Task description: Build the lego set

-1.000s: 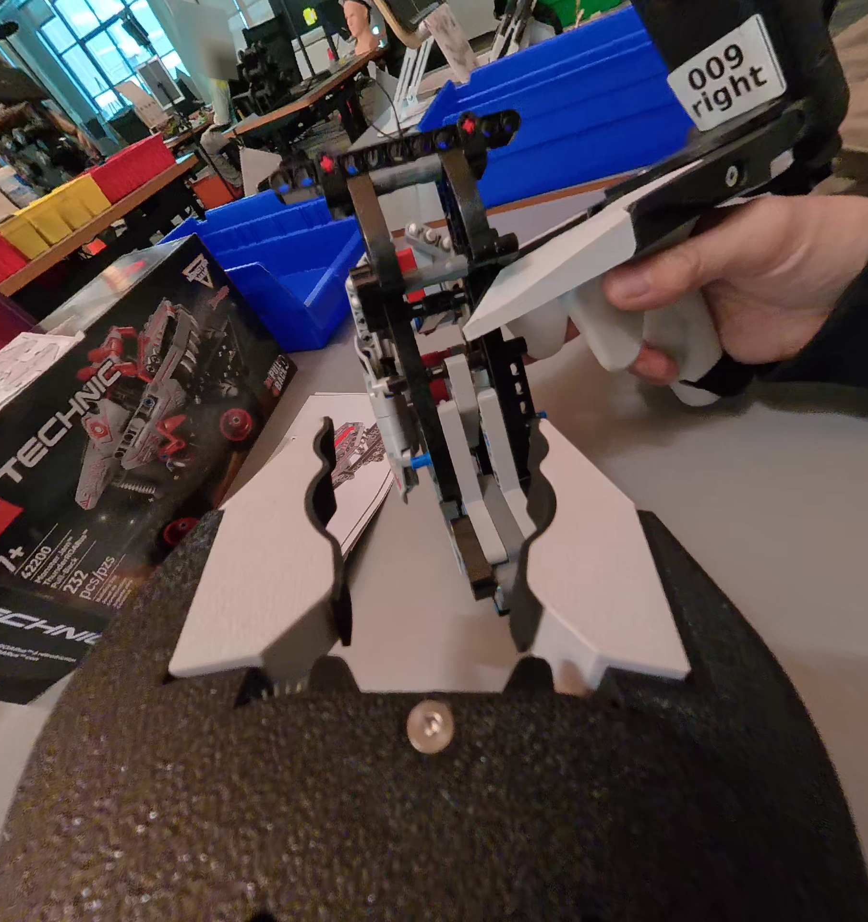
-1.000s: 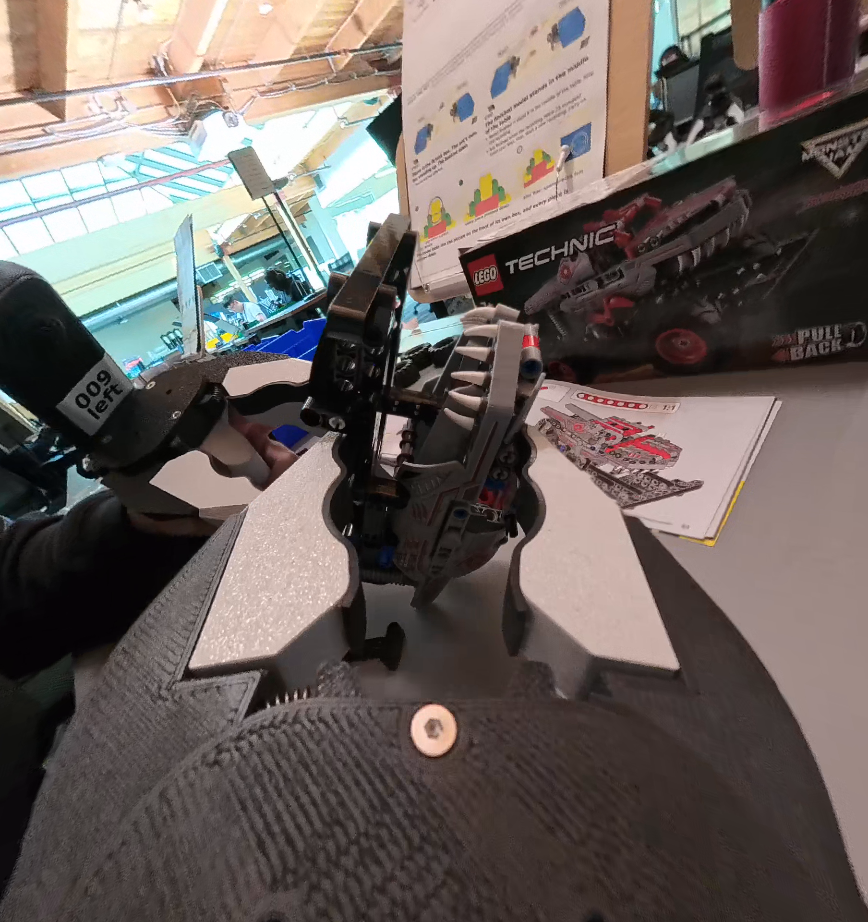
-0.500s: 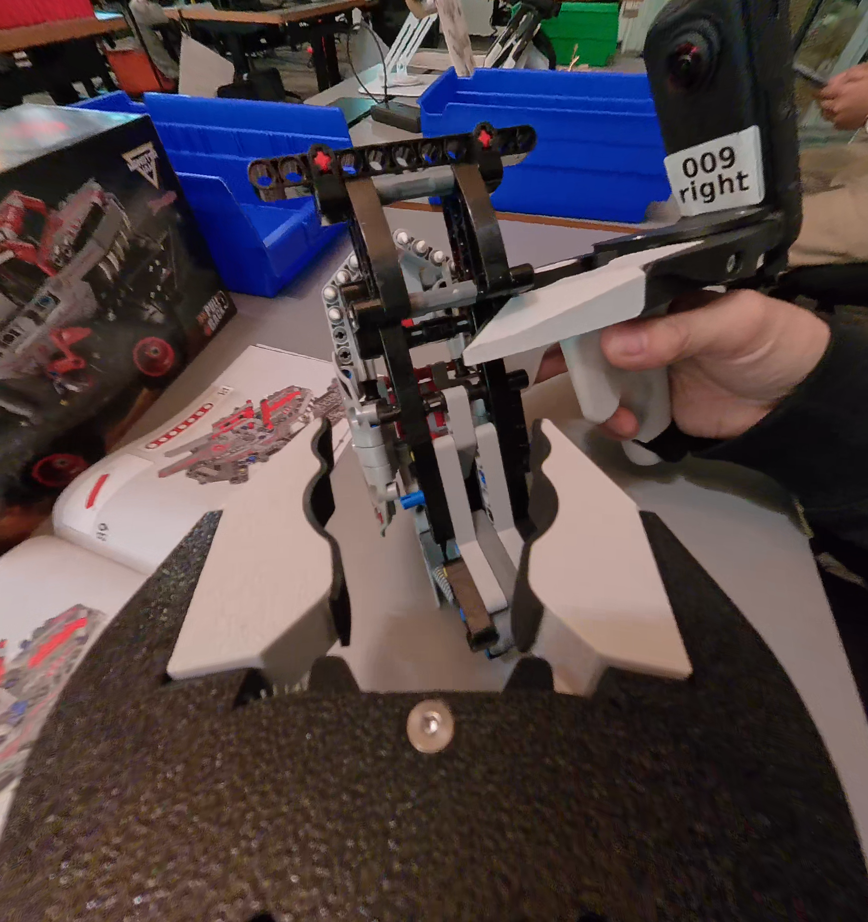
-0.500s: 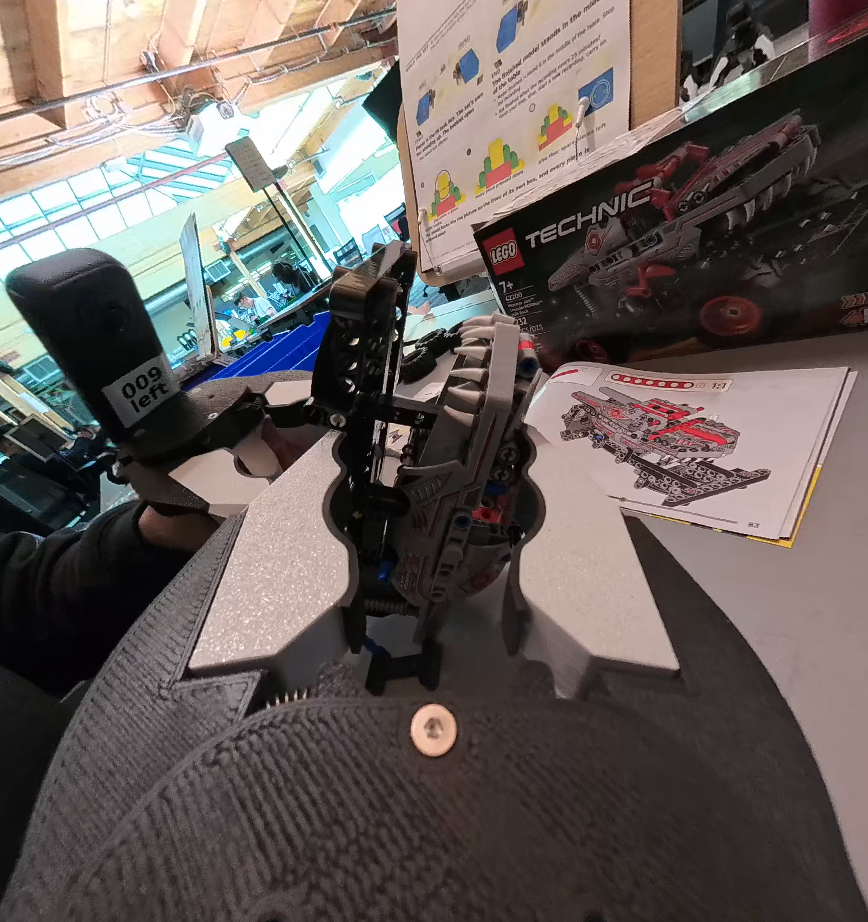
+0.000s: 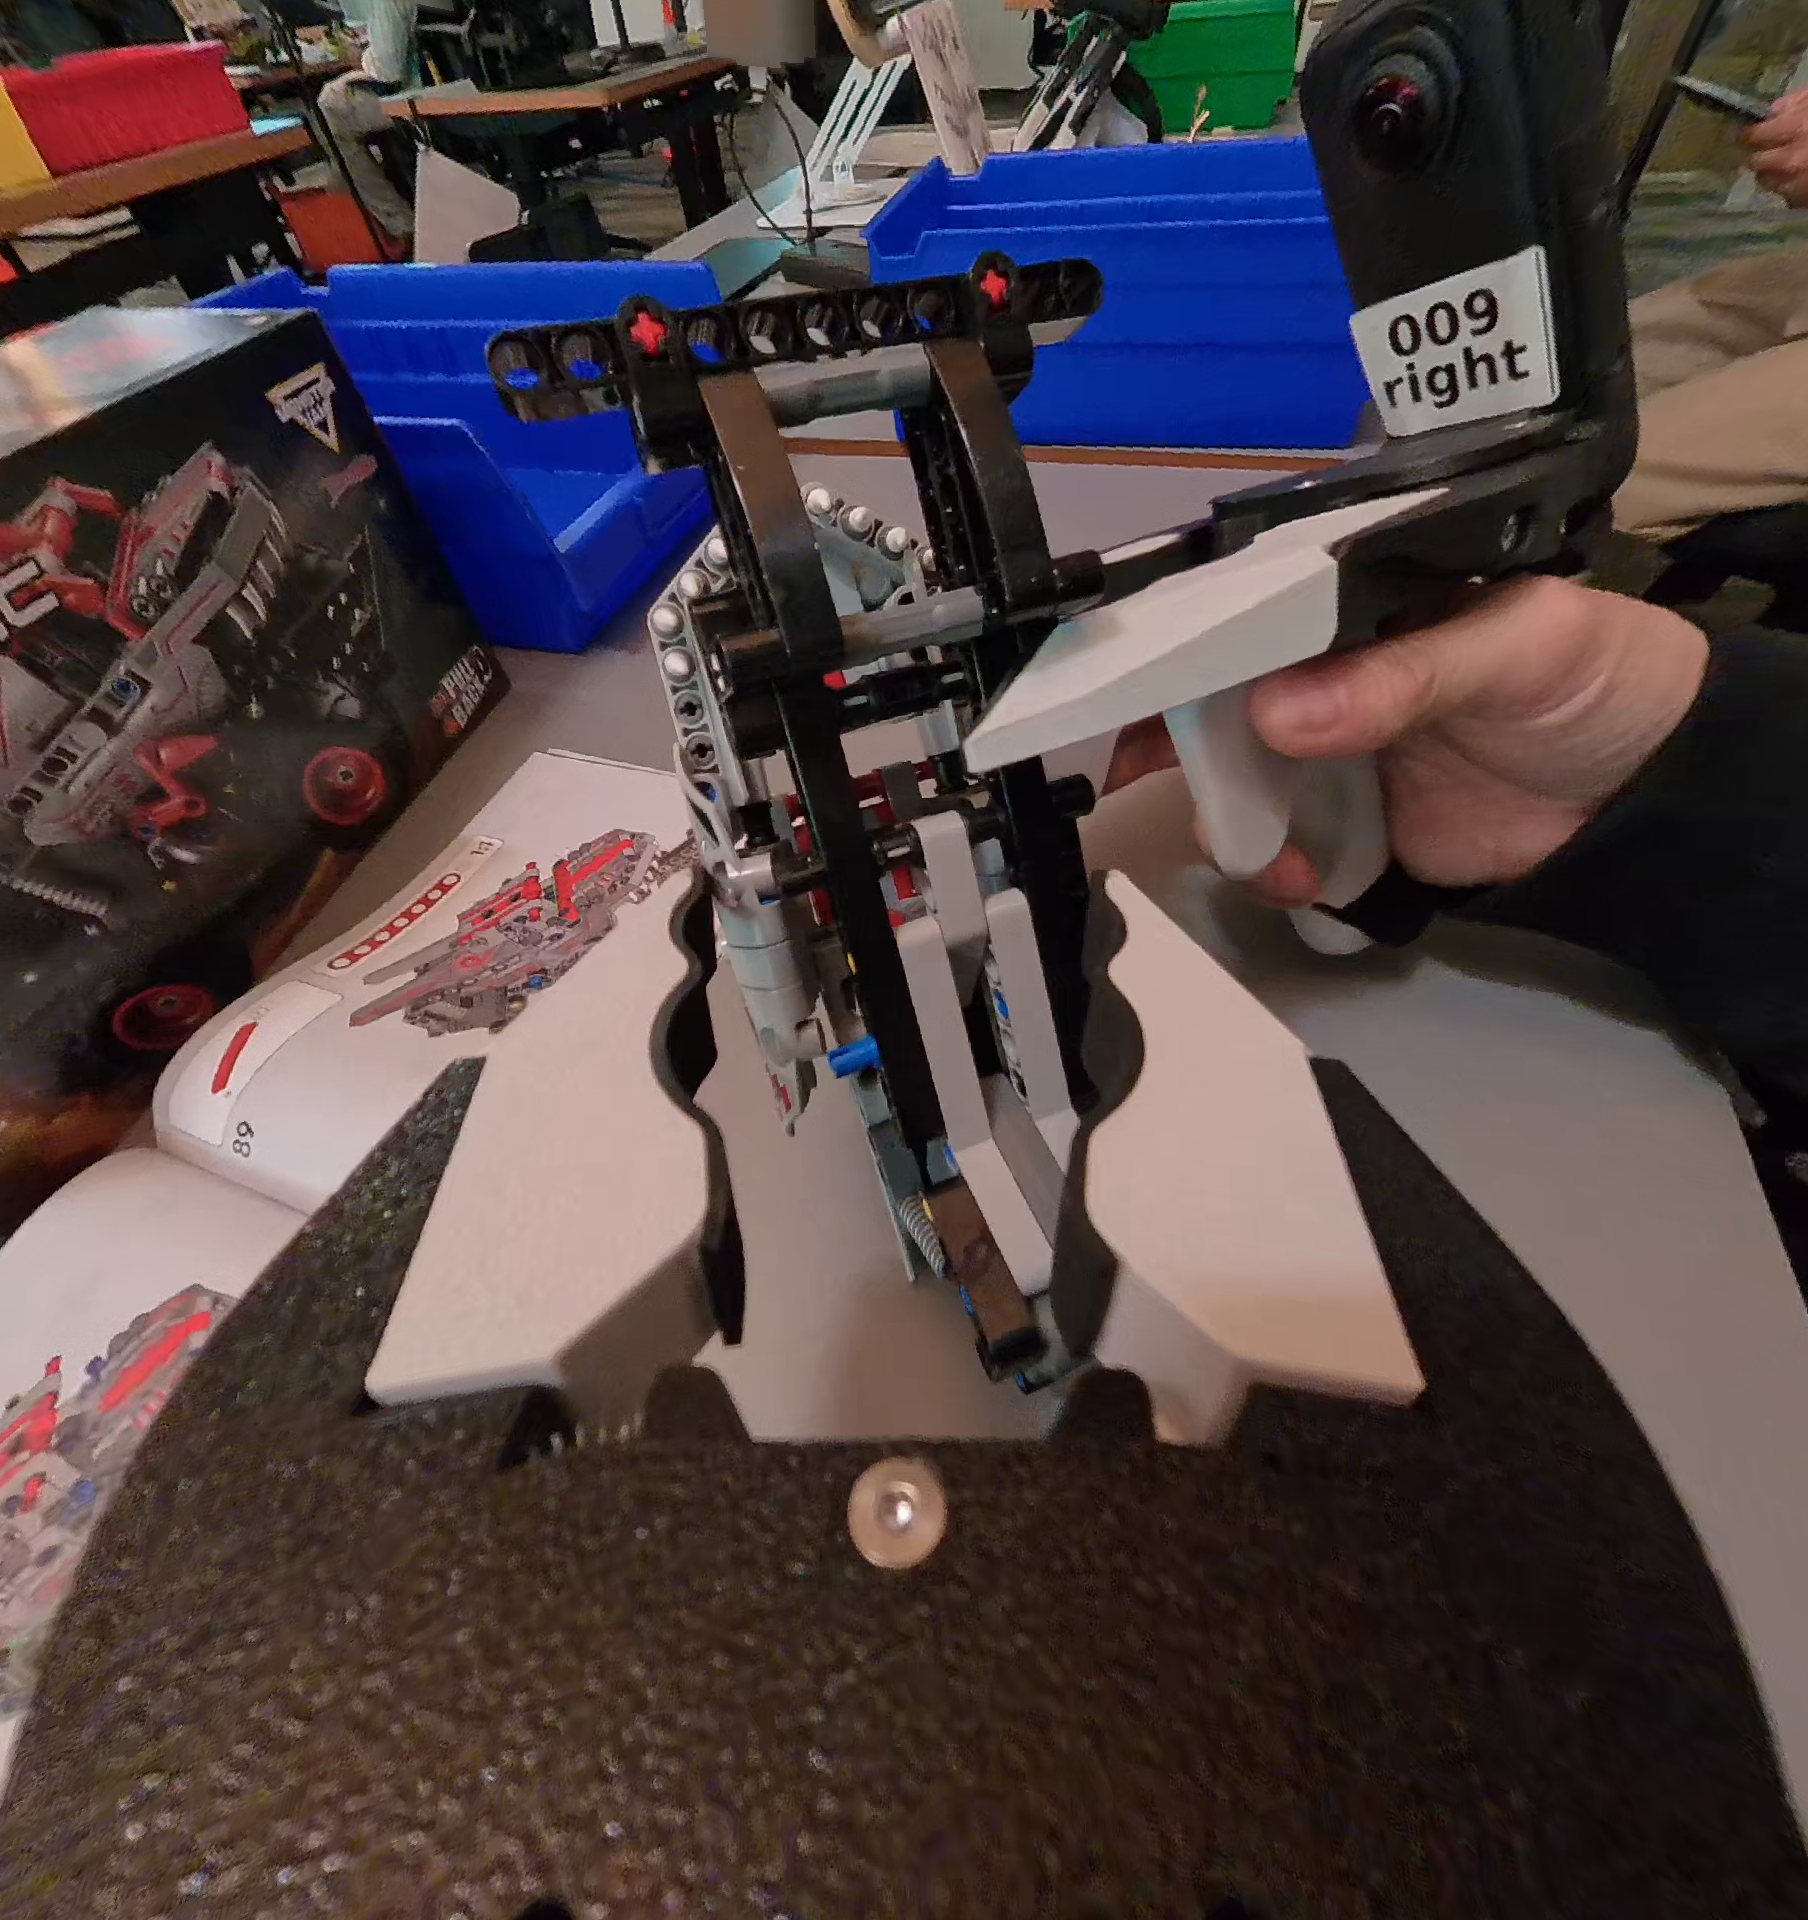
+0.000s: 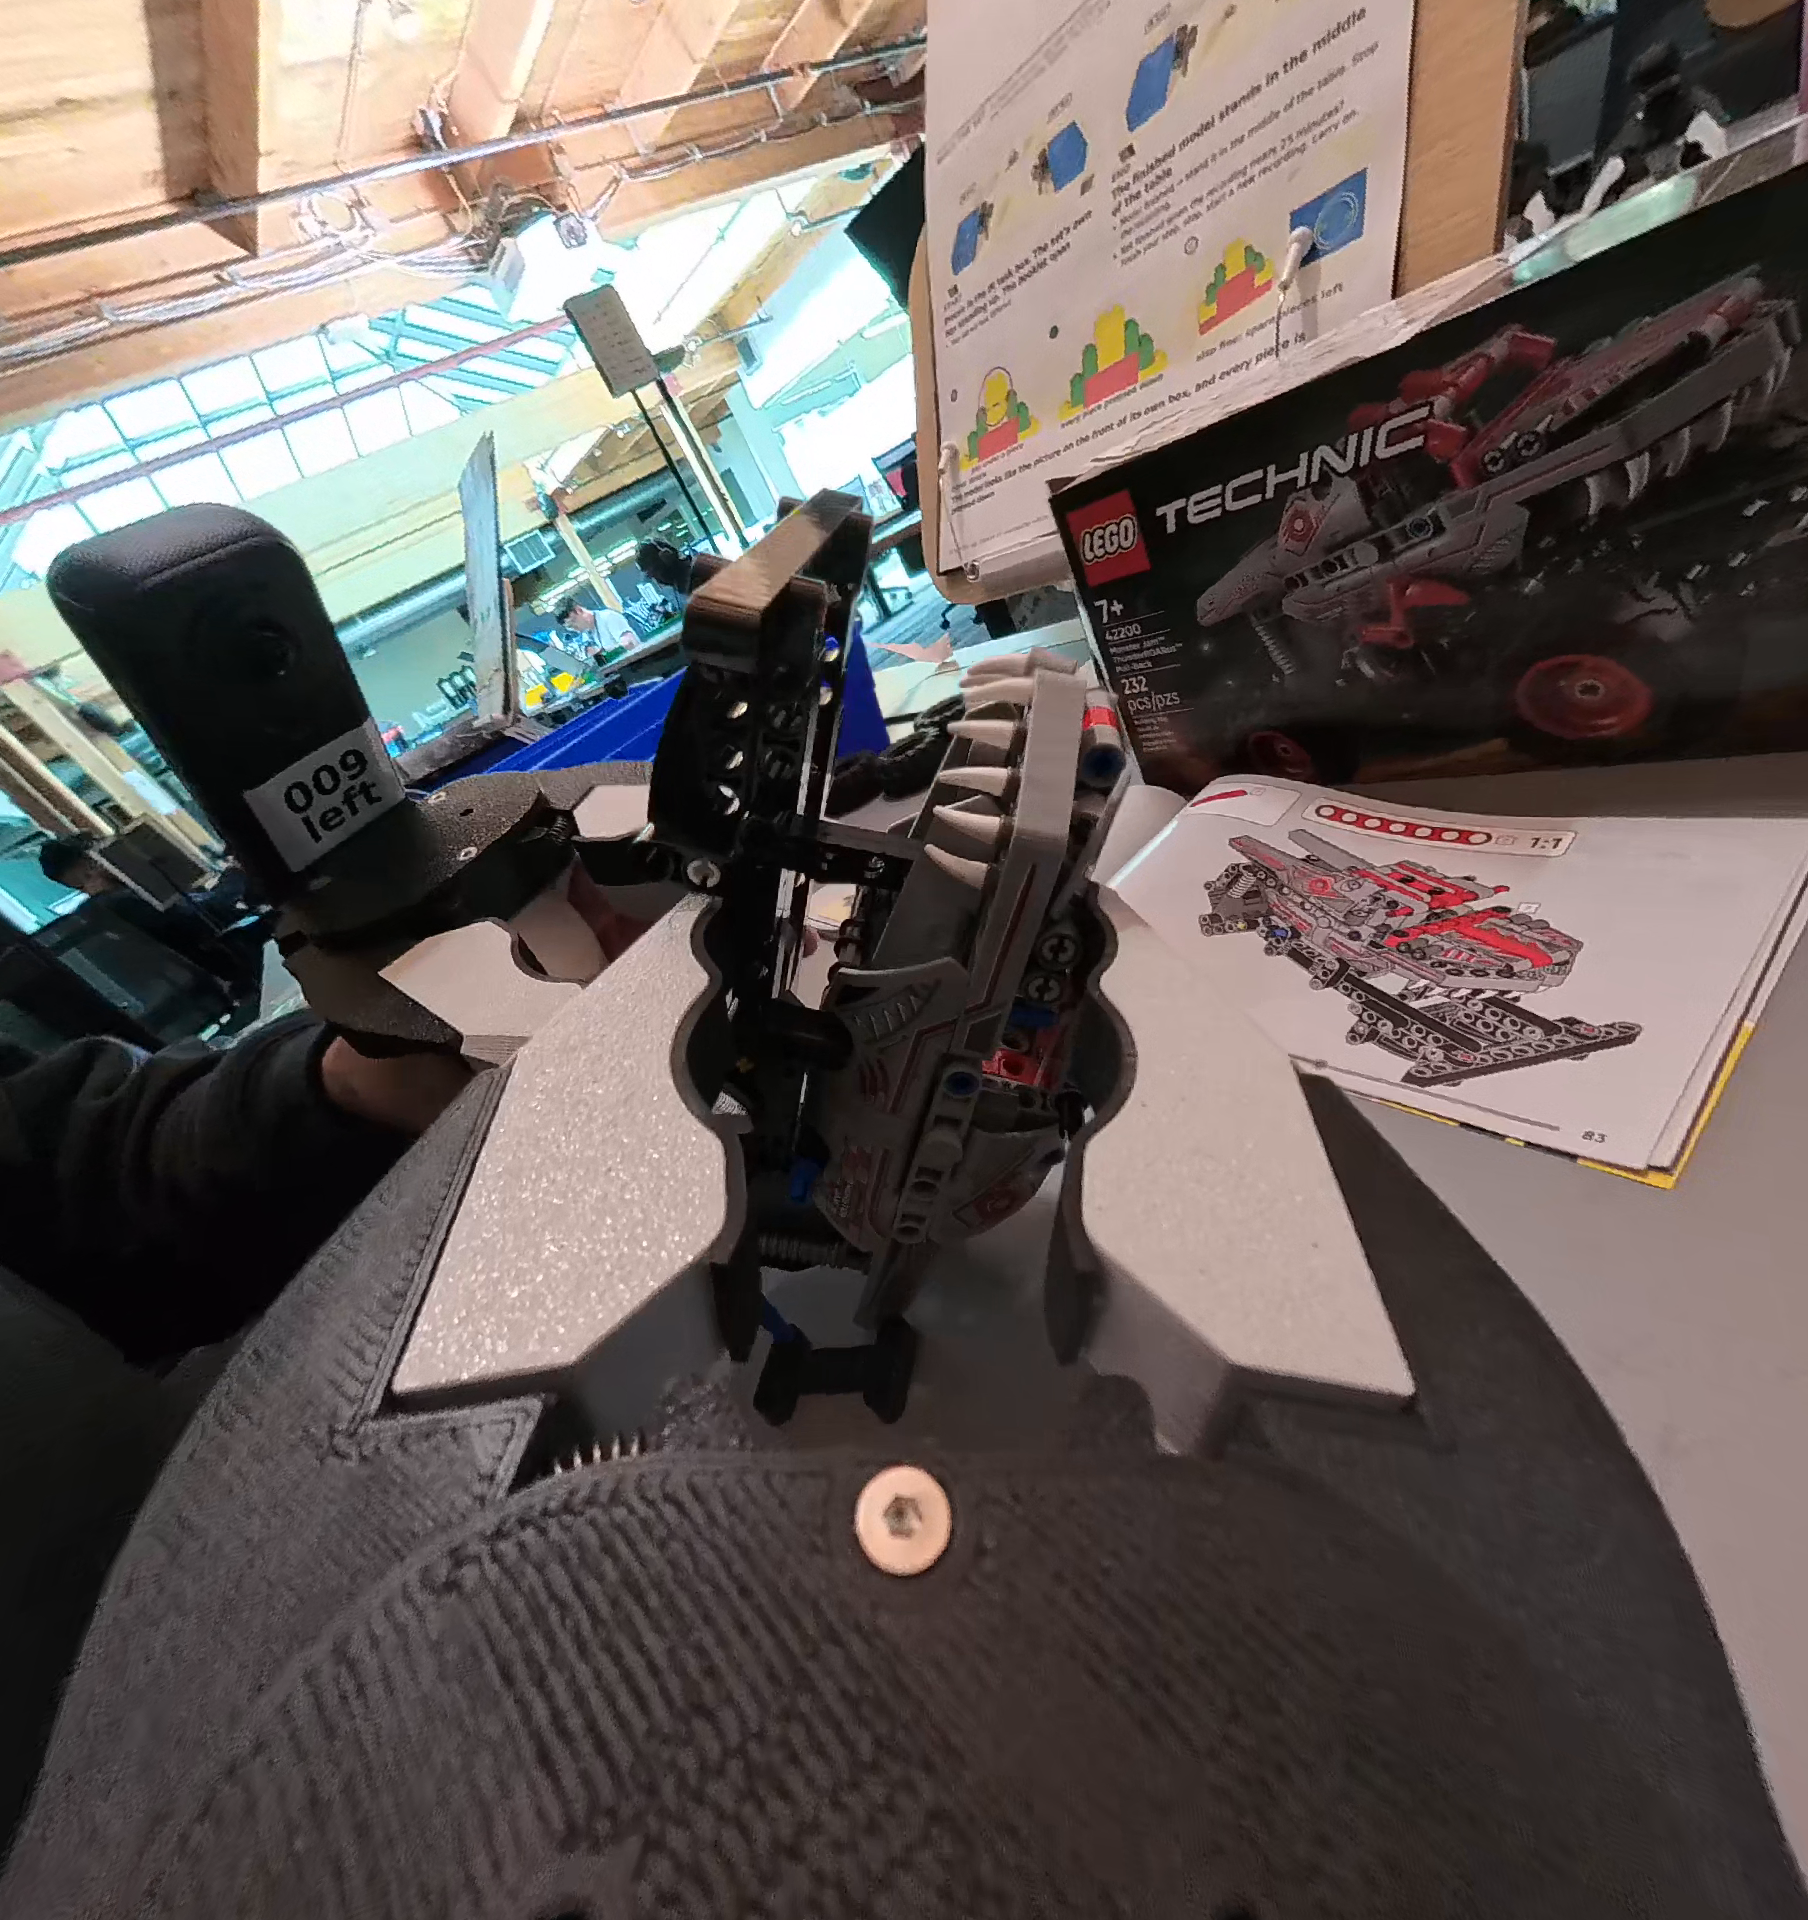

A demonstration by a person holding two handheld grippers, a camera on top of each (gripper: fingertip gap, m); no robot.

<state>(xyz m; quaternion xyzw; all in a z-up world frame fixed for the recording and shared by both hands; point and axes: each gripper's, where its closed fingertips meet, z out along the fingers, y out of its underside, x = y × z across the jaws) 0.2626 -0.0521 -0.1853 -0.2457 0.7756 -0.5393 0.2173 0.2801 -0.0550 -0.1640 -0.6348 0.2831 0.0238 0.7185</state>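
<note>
Right gripper (image 6: 905, 1091): both grey fingers closed in on the lego model (image 6: 941, 997), one on each flank; the model fills the gap between them, so it is clamped and held up off the table.
Left gripper (image 5: 895, 1091): jaws partly apart; the model's lower end sits between them, against the right-hand finger (image 5: 1222, 1226), with a clear gap to the left-hand one (whether that counts as a real grip I cannot tell).
Lego model: stood on end between the two grippers. From the left wrist view its black frame faces the camera, with a long black beam (image 5: 796, 327) bearing red pins across the top. From the right wrist view a grey toothed side with white spikes shows.
Person's hand (image 5: 1482, 738): wrapped round the white handle of the right gripper, dark sleeve behind it.
Instruction booklet (image 6: 1482, 956): open flat on the grey table (image 6: 1762, 1299), just beyond the model.
Set box (image 6: 1502, 582): dark, pictured, standing past the booklet.
Blue bins (image 5: 1139, 281): at the table's far edge, behind the model.
Printed sheet (image 6: 1160, 197): clipped upright on a board behind the box.
</note>
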